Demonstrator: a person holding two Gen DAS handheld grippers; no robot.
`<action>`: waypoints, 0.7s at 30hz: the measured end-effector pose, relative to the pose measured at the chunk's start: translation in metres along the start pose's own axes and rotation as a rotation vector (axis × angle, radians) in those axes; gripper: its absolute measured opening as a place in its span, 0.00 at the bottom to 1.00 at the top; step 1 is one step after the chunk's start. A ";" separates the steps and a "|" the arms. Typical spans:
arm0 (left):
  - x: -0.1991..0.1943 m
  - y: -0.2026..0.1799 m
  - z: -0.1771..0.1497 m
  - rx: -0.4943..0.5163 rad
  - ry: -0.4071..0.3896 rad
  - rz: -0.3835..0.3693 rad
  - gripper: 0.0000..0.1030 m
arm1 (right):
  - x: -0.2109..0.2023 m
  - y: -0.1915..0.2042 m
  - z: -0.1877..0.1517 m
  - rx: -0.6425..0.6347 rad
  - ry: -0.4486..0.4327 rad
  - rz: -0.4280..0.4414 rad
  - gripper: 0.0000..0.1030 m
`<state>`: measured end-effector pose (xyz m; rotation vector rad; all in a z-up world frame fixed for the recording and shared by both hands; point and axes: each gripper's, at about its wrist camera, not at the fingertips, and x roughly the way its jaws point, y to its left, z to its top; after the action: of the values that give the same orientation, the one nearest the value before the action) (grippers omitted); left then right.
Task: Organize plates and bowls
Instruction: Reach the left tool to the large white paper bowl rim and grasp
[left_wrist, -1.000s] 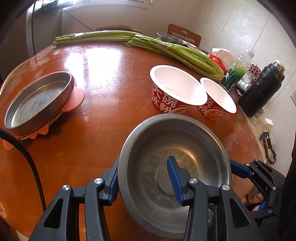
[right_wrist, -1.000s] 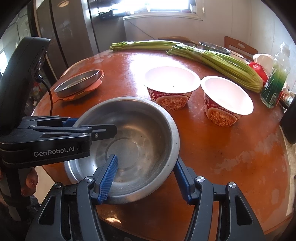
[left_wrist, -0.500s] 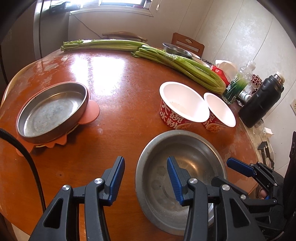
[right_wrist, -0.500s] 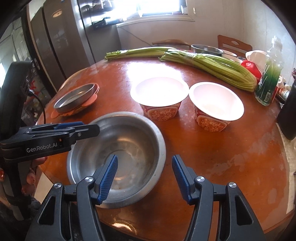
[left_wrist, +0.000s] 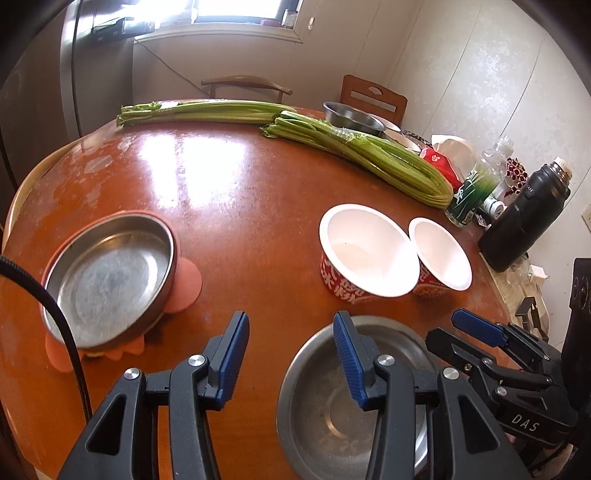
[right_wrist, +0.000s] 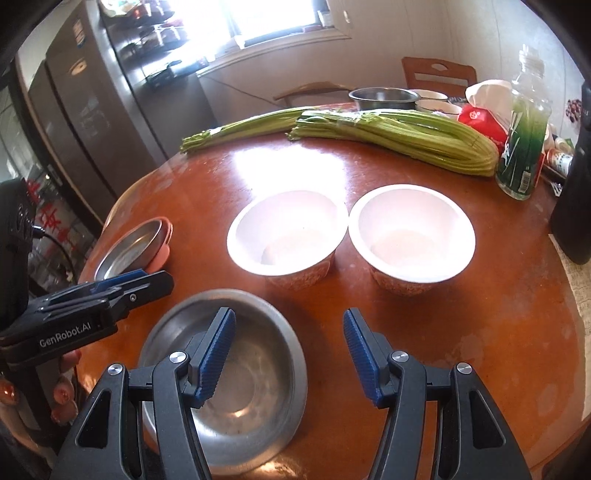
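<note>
Near table (left_wrist: 229, 206) front edge: steel bowl (right_wrist: 236, 373) now set down, freed. Left gripper (left_wrist: 290, 360) and right gripper (right_wrist: 288, 354) both backed off and raised since a second ago, jaws apart, gripping nothing. Was clamped on both rims before. Means one placement done; still loose: two paper bowls (right_wrist: 288, 232) (right_wrist: 412, 232) side by side, flat steel plate (left_wrist: 107, 277) on orange mat (left_wrist: 186, 284).

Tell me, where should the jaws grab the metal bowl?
Probably the near rim of the metal bowl, coming from above with one jaw inside and one outside. It sits upright and open, and its thin wall suits a pinch better than its wide, round body.
</note>
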<state>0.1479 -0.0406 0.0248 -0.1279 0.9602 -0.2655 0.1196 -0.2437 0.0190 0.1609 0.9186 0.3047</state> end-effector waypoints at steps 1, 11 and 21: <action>0.003 -0.001 0.004 0.007 0.003 0.000 0.46 | 0.003 0.000 0.004 0.005 0.003 -0.003 0.61; 0.044 -0.015 0.046 0.061 0.055 -0.037 0.46 | 0.039 -0.005 0.019 0.066 0.072 0.022 0.61; 0.077 -0.021 0.065 0.081 0.109 -0.091 0.46 | 0.054 0.004 0.030 0.027 0.062 0.026 0.61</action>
<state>0.2401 -0.0826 0.0057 -0.0834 1.0512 -0.3977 0.1729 -0.2224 -0.0026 0.1896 0.9827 0.3231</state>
